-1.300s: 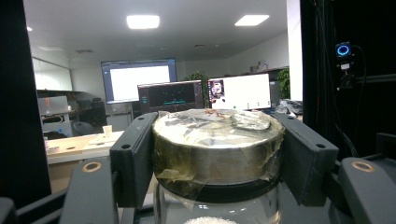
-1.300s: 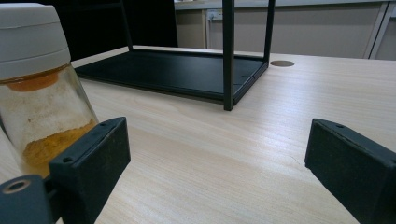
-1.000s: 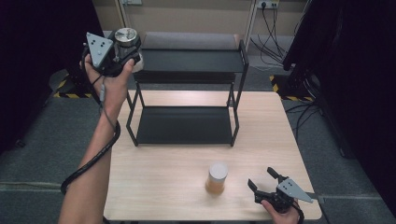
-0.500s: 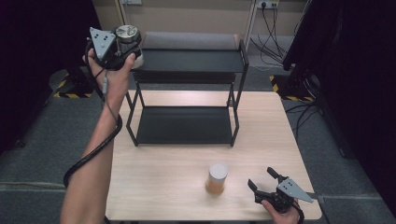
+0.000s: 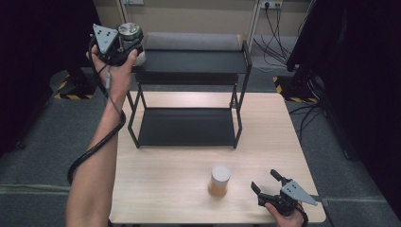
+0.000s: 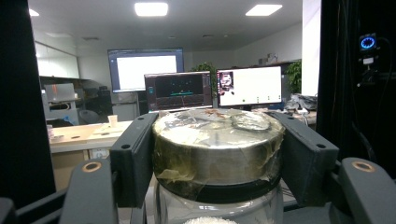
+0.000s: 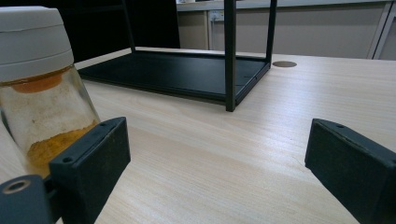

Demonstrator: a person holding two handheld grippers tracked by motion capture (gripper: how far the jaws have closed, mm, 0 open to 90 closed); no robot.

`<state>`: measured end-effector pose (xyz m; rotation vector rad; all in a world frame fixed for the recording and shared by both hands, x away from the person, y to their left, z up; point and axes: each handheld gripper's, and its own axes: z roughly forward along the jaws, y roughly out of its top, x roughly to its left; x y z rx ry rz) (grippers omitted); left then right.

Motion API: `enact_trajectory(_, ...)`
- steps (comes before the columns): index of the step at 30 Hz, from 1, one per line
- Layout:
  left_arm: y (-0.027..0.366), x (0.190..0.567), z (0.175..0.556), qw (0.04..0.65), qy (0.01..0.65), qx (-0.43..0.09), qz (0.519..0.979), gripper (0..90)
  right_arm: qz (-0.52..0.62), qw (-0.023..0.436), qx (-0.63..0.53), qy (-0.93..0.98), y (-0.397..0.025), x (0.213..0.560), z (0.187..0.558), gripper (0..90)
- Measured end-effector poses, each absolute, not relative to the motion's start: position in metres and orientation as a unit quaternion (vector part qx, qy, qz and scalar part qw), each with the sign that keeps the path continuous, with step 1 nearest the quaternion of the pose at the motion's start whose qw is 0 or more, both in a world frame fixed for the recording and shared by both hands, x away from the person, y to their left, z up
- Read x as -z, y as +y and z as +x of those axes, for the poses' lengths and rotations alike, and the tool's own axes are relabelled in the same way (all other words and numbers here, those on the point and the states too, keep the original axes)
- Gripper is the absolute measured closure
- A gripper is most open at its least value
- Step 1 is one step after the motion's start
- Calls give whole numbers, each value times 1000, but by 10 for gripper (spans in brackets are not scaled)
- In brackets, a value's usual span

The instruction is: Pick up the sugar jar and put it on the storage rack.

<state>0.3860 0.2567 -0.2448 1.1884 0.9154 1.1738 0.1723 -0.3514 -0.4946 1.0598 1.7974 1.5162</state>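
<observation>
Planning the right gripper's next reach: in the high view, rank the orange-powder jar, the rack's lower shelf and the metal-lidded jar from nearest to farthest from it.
1. Orange-powder jar: just left of the right gripper, on the table.
2. Lower shelf: farther back, at the table's middle.
3. Metal-lidded jar: far back left, held by the left gripper at the rack's top corner.

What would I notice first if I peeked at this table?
Probably the left gripper, held up high by the left end of the black rack's top shelf, squeezing a jar by its shiny lid. Next, the little jar of orange powder on the table's near side, with the open right gripper beside it.
</observation>
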Motion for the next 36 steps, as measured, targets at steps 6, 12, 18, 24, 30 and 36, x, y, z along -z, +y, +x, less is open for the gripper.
enact_trajectory(6,257,248,392,577,398,-496,512,346,392,278,-566,670,-352,495,172,70)
enact_trajectory(12,258,251,397,578,402,-493,512,346,392,278,-566,670,-352,495,172,70)
enact_trajectory(18,262,255,399,579,410,-490,507,345,390,278,-566,671,-352,495,172,70)
enact_trajectory(24,263,256,400,579,405,-492,509,343,390,279,-565,671,-351,495,172,70)
enact_trajectory(30,262,258,402,583,403,-494,504,242,389,279,-566,671,-352,495,172,70)
enact_trajectory(36,258,252,393,580,401,-506,497,126,388,279,-566,672,-352,495,172,69)
